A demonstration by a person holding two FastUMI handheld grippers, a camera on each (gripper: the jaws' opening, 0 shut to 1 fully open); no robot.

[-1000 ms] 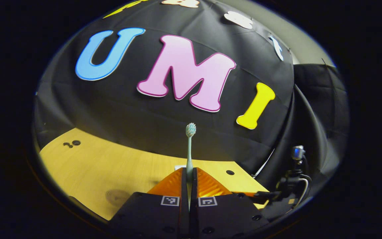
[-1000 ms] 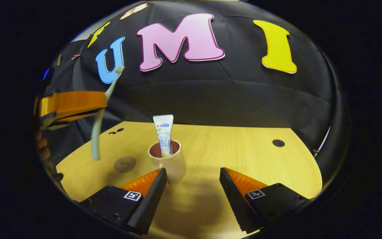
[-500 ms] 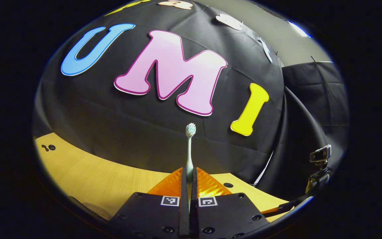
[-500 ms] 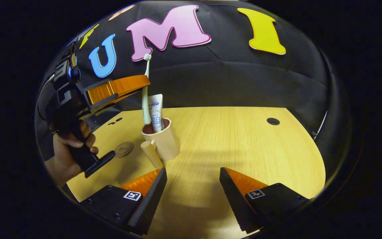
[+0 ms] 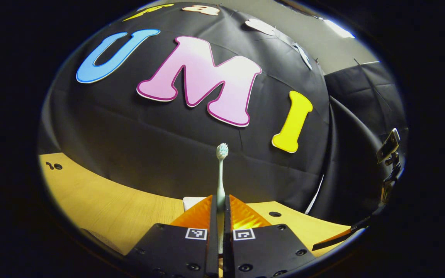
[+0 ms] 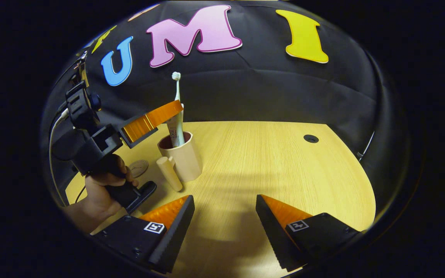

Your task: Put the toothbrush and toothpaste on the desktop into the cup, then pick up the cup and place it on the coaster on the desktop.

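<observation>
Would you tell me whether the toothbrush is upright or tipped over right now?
Upright. The toothbrush stands bristles-up over the cup, beside the toothpaste, clamped in the left tool. Whether its handle end is inside the cup cannot be told.

A light wooden desktop (image 6: 276, 162) fills the lower middle of the right gripper view and shows as a strip at lower left in the left gripper view. A round dark hole (image 6: 311, 138) sits right of centre. Black cloth (image 6: 284, 92) rises behind the wood, creased.
</observation>
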